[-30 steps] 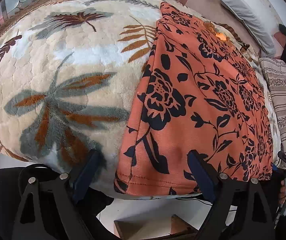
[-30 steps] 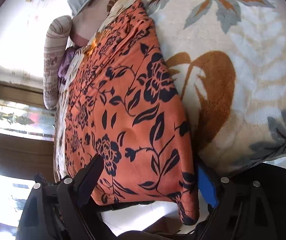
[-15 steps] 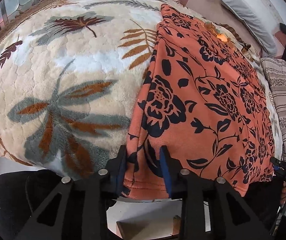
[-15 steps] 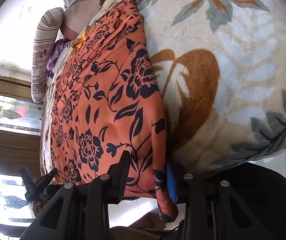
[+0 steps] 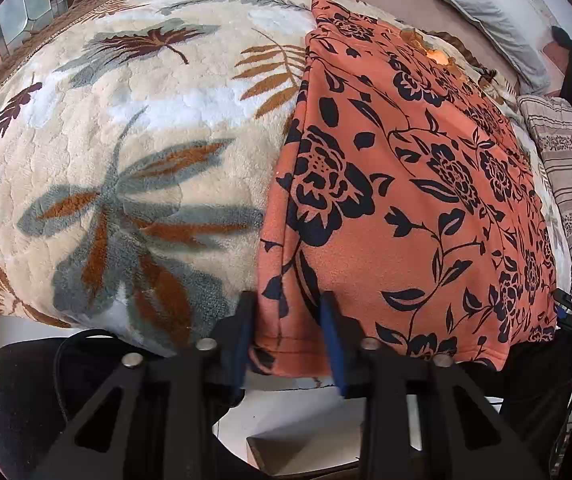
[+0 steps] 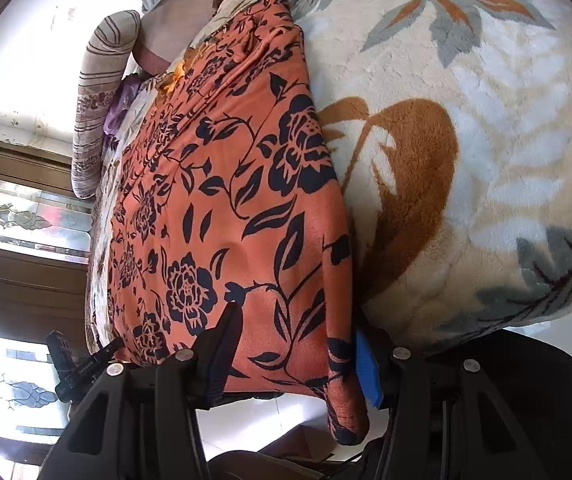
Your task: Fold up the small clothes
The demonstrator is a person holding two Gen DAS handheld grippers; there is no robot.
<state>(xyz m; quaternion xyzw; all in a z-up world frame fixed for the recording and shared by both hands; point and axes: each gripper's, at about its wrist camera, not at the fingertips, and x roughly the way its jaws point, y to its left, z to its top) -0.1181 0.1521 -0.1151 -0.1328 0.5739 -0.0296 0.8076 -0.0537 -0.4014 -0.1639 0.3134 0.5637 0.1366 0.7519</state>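
Both tools point steeply down at the orange floral garment (image 5: 406, 220); left tool (image 5: 288, 336) closing on its hem corner, right tool (image 6: 298, 344) opening around its corner.

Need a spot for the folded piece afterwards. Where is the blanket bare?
Blanket is bare left of the orange garment, up to the brown border. Crowded on the garment's other side: a striped pillow lies close, with a grey pillow behind.

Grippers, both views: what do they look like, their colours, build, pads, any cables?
Both are alike. The left gripper and right gripper have black angular frames with triangular cutouts and silver round bolt heads. Their fingers carry blue pads on the inner faces. A thin black cable loops beside the left one.
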